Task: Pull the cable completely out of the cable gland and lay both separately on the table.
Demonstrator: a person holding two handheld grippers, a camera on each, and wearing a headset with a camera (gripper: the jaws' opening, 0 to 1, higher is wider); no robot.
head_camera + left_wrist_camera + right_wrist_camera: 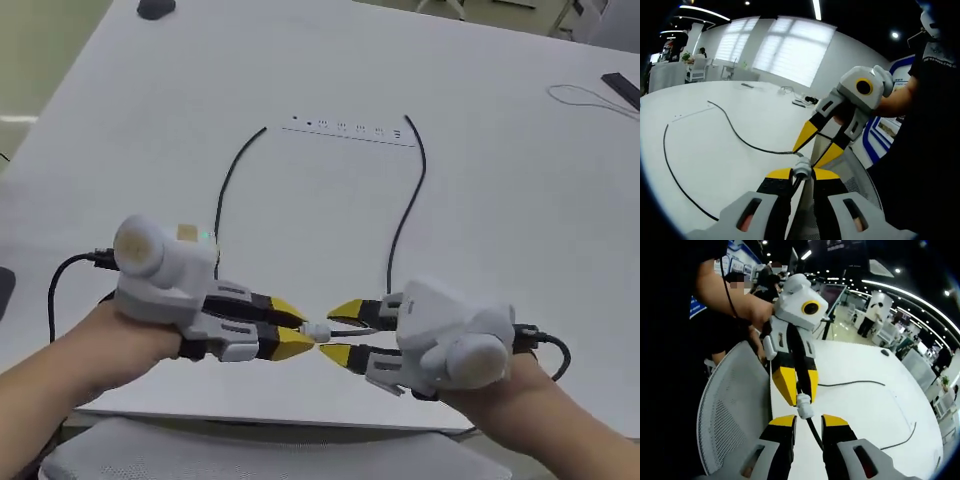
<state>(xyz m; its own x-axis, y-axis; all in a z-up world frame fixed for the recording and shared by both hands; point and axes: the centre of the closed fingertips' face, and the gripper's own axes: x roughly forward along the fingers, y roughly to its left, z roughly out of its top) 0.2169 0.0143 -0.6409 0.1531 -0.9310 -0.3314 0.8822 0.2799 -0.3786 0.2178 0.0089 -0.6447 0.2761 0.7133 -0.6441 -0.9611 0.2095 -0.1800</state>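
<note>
Cable gland (804,406): pinched in the left claw (801,175), held above the desk's (500,200) near edge. Cable (415,190) threaded through it, trailing over the desk. Right claw (808,421): parted astride the cable, not gripping. Risk: a weak bite would let the cable slip when pulled.
</note>
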